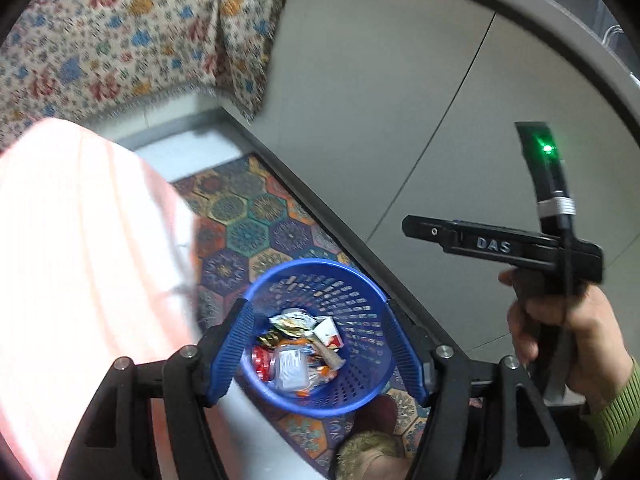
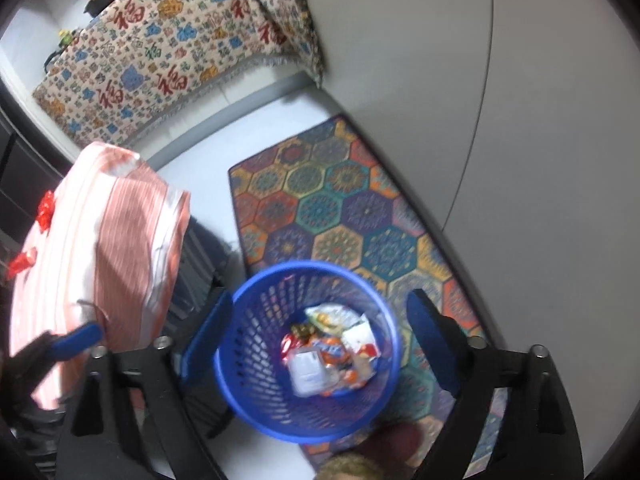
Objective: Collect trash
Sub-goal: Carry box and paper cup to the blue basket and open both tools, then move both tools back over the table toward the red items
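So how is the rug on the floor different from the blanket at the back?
The rug lies flat on the floor; the blanket is draped over furniture, hanging down. The rug has hexagon patches in deep colours; the blanket is pale cream with red characters and blue and orange shapes. The blue basket stands on the rug's edge, well away from the blanket. Both are colourful and patterned.

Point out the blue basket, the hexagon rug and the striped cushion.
blue basket (image 2: 256, 360): right wrist view, inner mesh wall.
hexagon rug (image 2: 340, 208): right wrist view, middle hexagon.
striped cushion (image 2: 120, 240): right wrist view, top face.

light: bright, even | glare: pink cushion (image 1: 80, 260) overexposed | blur: slight motion | edges: fisheye-bent, vignetted
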Motion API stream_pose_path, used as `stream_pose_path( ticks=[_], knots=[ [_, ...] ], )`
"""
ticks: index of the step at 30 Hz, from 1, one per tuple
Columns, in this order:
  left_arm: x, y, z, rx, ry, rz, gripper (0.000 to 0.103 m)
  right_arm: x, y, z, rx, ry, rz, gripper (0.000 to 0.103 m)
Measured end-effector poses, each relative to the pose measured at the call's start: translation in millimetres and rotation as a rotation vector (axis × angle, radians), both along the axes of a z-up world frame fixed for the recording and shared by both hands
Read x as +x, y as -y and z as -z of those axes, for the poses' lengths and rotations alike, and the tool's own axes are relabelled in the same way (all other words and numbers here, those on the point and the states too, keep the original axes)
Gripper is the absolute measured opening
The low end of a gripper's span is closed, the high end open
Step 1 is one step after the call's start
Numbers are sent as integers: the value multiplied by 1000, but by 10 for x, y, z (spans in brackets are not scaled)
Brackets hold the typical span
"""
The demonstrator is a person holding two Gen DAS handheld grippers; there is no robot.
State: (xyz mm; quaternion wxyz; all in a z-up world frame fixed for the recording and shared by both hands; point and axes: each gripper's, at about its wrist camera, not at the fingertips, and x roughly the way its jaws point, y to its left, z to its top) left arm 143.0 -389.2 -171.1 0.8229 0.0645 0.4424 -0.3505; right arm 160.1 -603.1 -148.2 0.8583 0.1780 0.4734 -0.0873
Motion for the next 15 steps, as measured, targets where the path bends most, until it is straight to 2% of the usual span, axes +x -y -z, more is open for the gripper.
stream_pose_path(
  ticks=[7, 11, 15],
  knots=[
    [-149, -769, -445, 45, 113, -138, 69, -16, -502, -375, -97, 141, -82, 96],
    [-205, -1236, -688, 46, 167, -231, 73, -19, -1022, -577, -132, 247, -157, 98],
    [-279, -1681, -909, 40, 205, -293, 73, 7, -1628, -621, -144, 307, -268, 98]
  ],
)
